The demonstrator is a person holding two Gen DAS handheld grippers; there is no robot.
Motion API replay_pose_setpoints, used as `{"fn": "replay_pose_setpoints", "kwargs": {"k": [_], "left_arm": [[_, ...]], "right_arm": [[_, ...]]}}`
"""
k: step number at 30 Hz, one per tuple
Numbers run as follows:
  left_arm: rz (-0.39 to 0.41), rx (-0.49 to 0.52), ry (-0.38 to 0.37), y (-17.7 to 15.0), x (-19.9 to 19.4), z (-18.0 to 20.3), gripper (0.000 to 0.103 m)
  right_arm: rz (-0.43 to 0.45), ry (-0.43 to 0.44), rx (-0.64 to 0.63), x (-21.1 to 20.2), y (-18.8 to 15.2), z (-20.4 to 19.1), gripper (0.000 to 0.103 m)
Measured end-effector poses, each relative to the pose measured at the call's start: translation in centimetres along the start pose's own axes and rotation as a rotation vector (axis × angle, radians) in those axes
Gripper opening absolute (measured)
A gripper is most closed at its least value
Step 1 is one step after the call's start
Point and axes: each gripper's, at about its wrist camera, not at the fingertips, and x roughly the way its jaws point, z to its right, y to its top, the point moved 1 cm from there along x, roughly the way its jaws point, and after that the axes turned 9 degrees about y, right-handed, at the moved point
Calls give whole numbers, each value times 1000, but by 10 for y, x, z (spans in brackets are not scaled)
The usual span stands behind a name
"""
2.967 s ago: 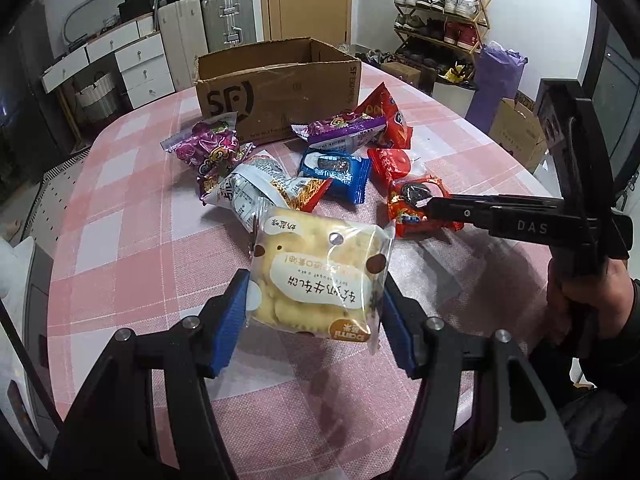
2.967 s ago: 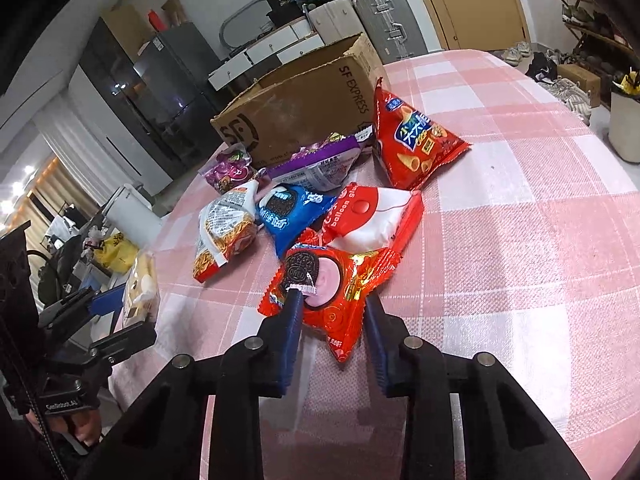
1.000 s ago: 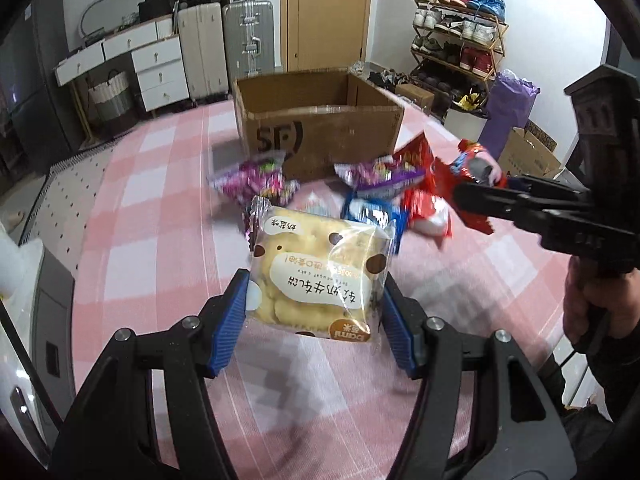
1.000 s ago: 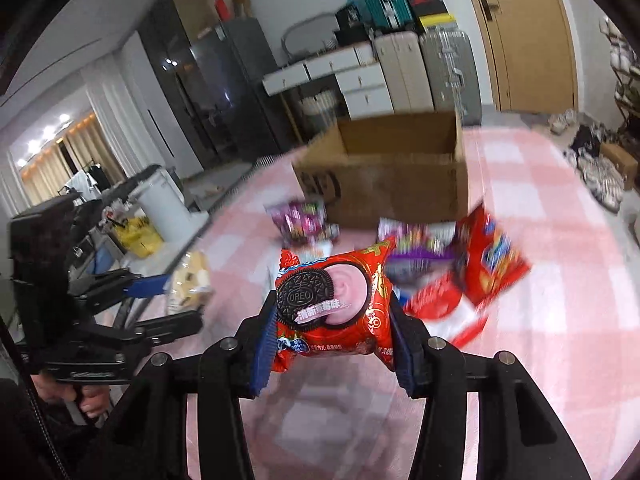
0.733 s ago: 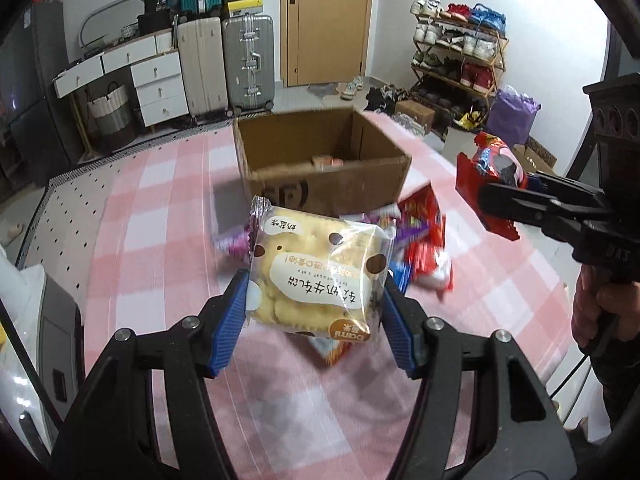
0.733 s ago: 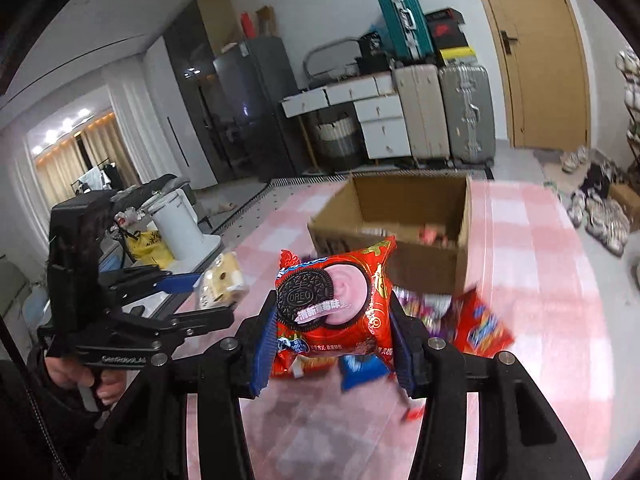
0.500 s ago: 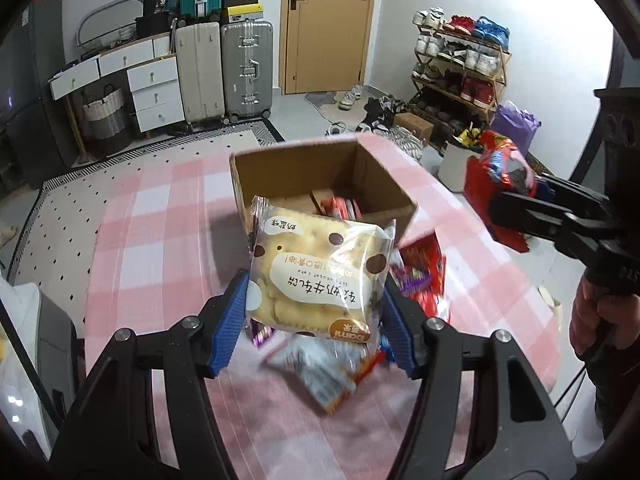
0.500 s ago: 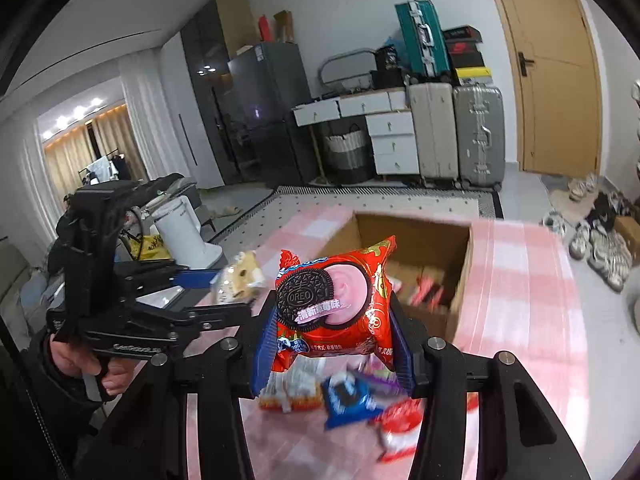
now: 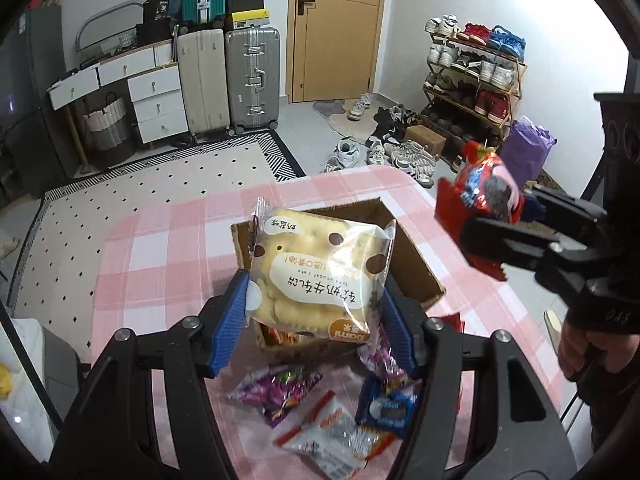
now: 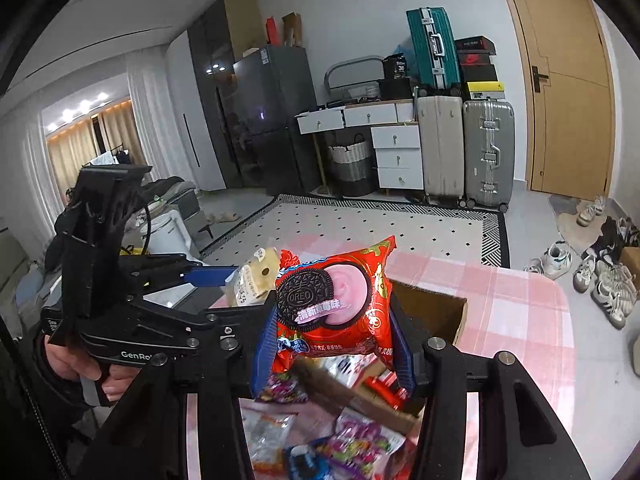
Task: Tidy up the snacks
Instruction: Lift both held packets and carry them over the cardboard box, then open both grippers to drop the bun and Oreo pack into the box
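Gripping biscuit pack (image 9: 316,276), left gripper (image 9: 316,320); right gripper (image 10: 332,344) clamps Oreo pack (image 10: 332,304), seemingly above box (image 9: 412,256).

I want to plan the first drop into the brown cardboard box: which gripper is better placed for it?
Probably the left gripper. Its yellow biscuit packet hangs directly over the open brown cardboard box. The right gripper, holding the red Oreo packet, appears beyond the box's right edge.
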Motion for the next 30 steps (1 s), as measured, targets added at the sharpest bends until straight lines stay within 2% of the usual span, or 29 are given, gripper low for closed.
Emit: {"fn": "replay_pose_setpoints", "kwargs": {"k": [8, 25, 27, 29, 30], "left_arm": [[-58, 12, -13, 20, 60, 8, 60], [-185, -10, -65, -6, 164, 4, 61], [-193, -24, -78, -7, 172, 0, 67], [-205, -32, -64, -6, 180, -4, 80], [-202, -30, -69, -6, 181, -5, 80]], "right_arm": [[-48, -9, 29, 43, -4, 32, 49], [-149, -40, 98, 113, -52, 86, 49], [-156, -53, 94, 117, -54, 90, 53], [-152, -65, 88, 118, -56, 91, 60], [-146, -73, 79, 116, -57, 91, 60]]}}
